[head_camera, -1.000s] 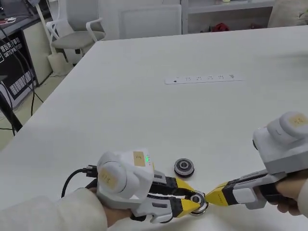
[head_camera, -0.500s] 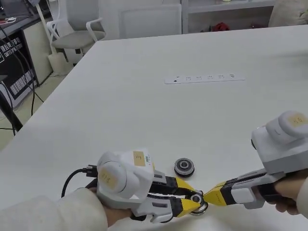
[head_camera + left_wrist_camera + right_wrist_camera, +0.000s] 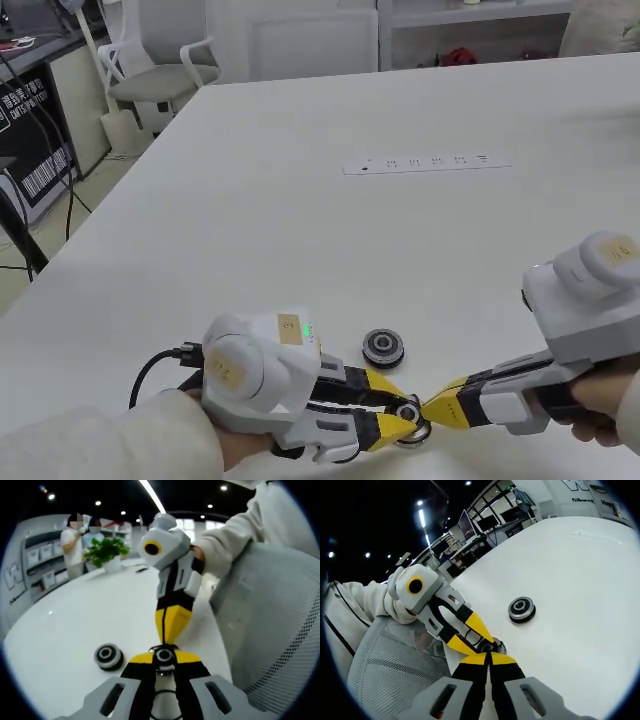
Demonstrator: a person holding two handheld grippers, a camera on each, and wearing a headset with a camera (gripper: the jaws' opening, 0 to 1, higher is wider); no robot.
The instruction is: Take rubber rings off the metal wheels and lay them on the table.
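**Wheel pinched in left claw, right claw at its rim**

Holds a small metal wheel [image 3: 410, 413] in the left claw [image 3: 404, 413], yellow tips pinching it across its flat faces, low over the near edge of the white worktop [image 3: 300, 230]; touching the surface or not, cannot tell. Shows a bright hub with a dark centre hole in the left gripper view, and a dark rubber ring [image 3: 497, 644] round the rim. Meets the wheel from the opposite side with the right claw [image 3: 430, 409], jaws pressed together, tips touching the rim; nipping the ring or not, cannot tell. Lying flat just beyond the claws, apart from both: a second wheel [image 3: 382, 346], black ring on. Farther back: a white power strip [image 3: 428, 163] mid-worktop, an office chair [image 3: 150, 70] past the far left corner.
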